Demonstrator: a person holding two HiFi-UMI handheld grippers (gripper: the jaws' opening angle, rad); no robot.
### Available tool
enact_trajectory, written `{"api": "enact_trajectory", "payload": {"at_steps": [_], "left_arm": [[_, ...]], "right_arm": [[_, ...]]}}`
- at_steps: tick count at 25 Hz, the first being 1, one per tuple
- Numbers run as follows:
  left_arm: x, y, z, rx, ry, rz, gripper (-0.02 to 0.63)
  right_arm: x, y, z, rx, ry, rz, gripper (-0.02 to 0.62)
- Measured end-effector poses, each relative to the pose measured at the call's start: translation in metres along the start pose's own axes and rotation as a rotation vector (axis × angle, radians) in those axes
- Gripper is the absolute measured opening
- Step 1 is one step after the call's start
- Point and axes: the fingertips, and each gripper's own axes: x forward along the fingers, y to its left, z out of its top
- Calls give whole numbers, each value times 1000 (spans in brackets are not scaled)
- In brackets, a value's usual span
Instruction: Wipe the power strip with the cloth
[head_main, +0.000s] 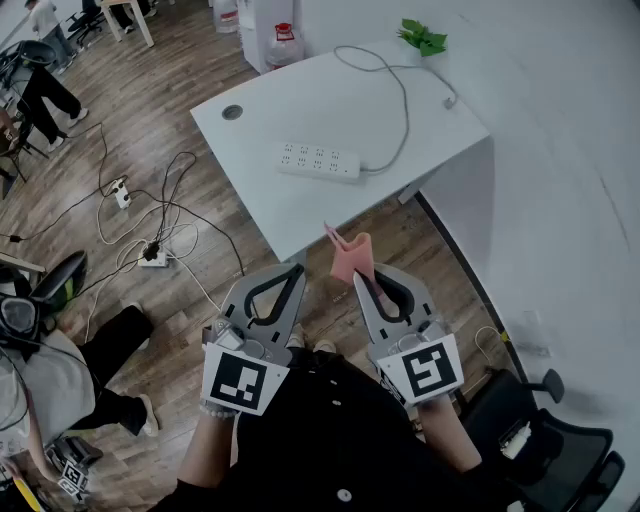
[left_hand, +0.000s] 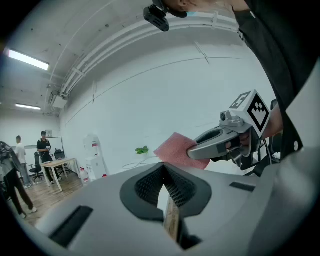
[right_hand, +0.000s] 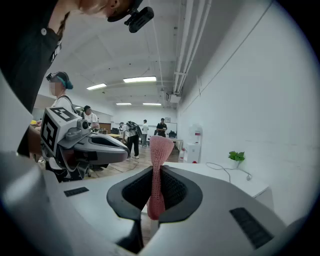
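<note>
The white power strip (head_main: 319, 161) lies on the white table (head_main: 430, 125), its cord looping toward the far edge. Both grippers are held close to the person's body, short of the table's near edge. My right gripper (head_main: 358, 274) is shut on a pink cloth (head_main: 350, 254) that sticks up past its tips; in the right gripper view the cloth (right_hand: 159, 160) stands pinched between the jaws of that gripper (right_hand: 158, 172). My left gripper (head_main: 297, 268) is beside it, shut with nothing in it, as its own view (left_hand: 162, 168) confirms. The left gripper view also catches the cloth (left_hand: 174, 149).
A small green plant (head_main: 423, 38) sits at the table's far corner. Cables and another power strip (head_main: 153, 257) sprawl on the wooden floor at left. An office chair (head_main: 540, 435) stands at lower right. People stand and sit at the left; water bottles (head_main: 283, 40) are behind the table.
</note>
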Motion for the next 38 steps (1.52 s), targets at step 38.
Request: {"api": "enact_trajectory", "payload": {"at_steps": [38], "left_arm": [[-20,34,-19,8,-33,-62,14]], "right_arm": [[21,17,6,49,-1,-130,50]]}}
